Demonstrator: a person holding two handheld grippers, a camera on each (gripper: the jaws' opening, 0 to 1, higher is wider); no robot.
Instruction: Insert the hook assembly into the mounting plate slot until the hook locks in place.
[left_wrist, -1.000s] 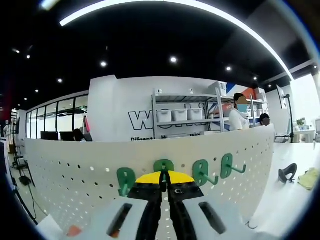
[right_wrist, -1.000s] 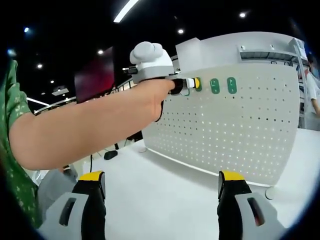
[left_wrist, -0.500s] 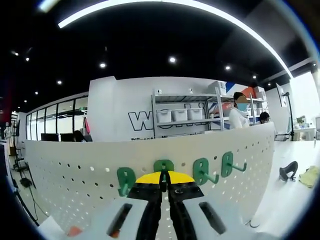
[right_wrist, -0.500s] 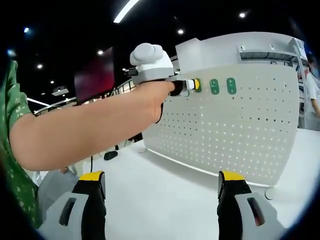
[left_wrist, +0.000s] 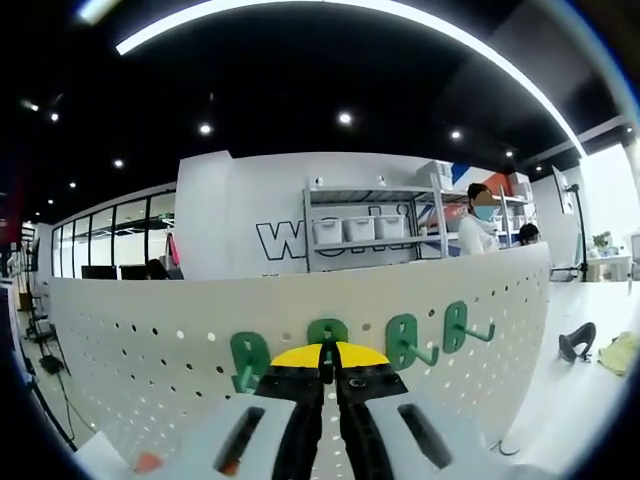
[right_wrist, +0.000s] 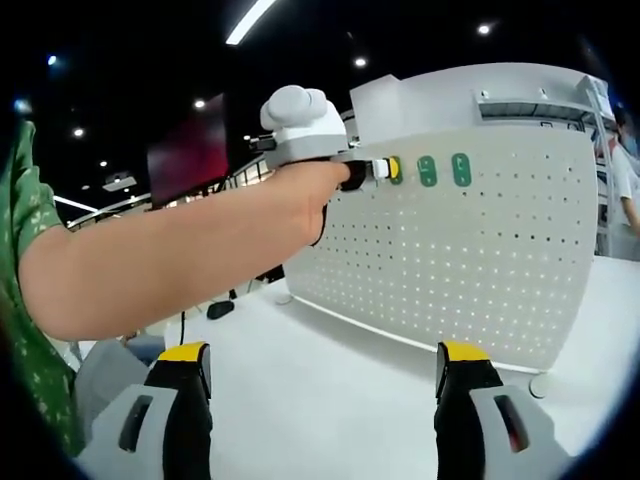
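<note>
Hook pressed at the pegboard, lock not yet confirmed.
Left gripper view: left gripper (left_wrist: 328, 352) fingers pinched narrow on a green hook (left_wrist: 327, 332) at the pegboard (left_wrist: 150, 350); skewed pushing could jam it. Right gripper view: right gripper (right_wrist: 325, 375) fingers wide, empty above the bench (right_wrist: 330, 400).

Left gripper (left_wrist: 329, 352) up at the board, its yellow-tipped jaws pressed together with only a thin dark seam between them; whether anything sits in that seam can't be told. In the right gripper view that same gripper sits out at the end of the person's forearm (right_wrist: 190, 250), bare and stretched long across the view, a green sleeve (right_wrist: 25, 300) at the shoulder end. Right gripper (right_wrist: 325, 375) low and back, its two yellow-capped jaws standing wide apart, nothing between them.
</note>
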